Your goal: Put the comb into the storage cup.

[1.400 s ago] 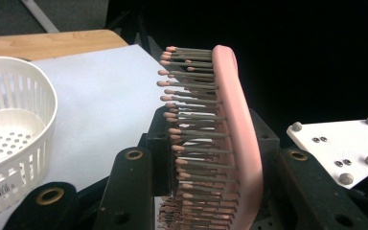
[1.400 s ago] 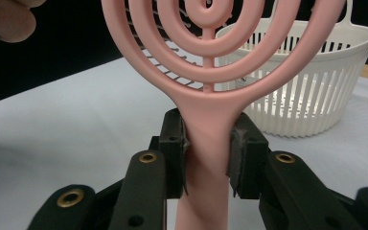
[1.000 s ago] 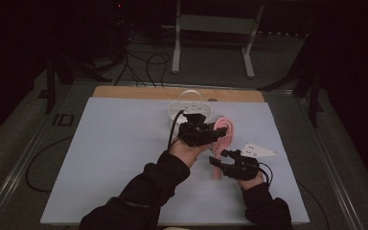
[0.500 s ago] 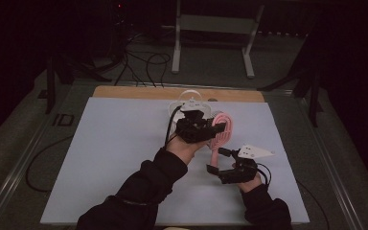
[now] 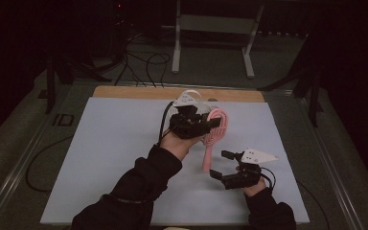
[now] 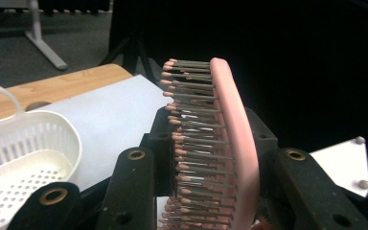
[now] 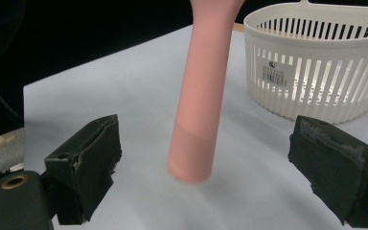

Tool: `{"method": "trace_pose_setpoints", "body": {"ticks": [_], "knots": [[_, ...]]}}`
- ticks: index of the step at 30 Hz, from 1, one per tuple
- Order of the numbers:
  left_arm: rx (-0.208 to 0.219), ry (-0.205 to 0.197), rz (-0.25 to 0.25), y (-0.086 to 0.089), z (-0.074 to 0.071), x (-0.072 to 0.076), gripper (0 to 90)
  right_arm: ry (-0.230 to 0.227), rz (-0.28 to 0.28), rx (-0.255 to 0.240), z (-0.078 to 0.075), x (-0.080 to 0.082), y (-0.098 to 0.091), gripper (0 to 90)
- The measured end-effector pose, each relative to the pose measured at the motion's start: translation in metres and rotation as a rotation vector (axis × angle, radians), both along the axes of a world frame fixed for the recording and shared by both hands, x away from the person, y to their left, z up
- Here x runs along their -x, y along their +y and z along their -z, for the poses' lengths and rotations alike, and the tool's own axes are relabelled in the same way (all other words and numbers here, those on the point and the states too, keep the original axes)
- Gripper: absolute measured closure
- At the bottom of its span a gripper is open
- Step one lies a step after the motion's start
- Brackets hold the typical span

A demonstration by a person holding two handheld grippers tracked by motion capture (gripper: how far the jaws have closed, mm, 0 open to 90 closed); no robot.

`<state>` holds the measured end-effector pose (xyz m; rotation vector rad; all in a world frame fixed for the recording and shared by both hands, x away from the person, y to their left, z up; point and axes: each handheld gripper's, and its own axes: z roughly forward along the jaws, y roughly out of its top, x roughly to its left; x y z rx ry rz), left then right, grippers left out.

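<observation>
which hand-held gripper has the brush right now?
The left hand-held gripper: its jaws clamp the head of the pink brush. The right hand-held gripper has just opened; its jaws stand wide either side of the handle, not touching it.

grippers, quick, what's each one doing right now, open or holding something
Left gripper: shut on the pink hairbrush, gripping its head.
Right gripper: open, having just been opening; the brush handle hangs free between its fingers.

My left tool [image 5: 206,125] covers the pink brush [image 5: 215,127] head's middle in the high view. Brush handle tip is blurred in my right tool view; its head is cut off there. White basket [image 5: 191,99] sits mostly behind my left tool.
</observation>
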<state>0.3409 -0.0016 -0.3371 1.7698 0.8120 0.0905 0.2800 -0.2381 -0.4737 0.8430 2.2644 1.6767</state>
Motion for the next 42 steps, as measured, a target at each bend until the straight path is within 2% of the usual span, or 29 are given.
{"method": "trace_pose_setpoints", "body": {"ticks": [15,21,42], "knots": [[0.025,-0.019,-0.031,0.017,-0.006,-0.009,65.9,-0.014,-0.02,0.029,0.006,0.01,-0.017,10.6],[0.013,-0.03,-0.032,0.023,-0.007,-0.013,66.0,-0.019,-0.019,0.036,0.008,0.011,-0.02,10.6],[0.02,-0.07,-0.101,0.051,-0.019,-0.033,66.1,-0.02,-0.015,0.028,0.009,0.008,-0.021,10.7]]}}
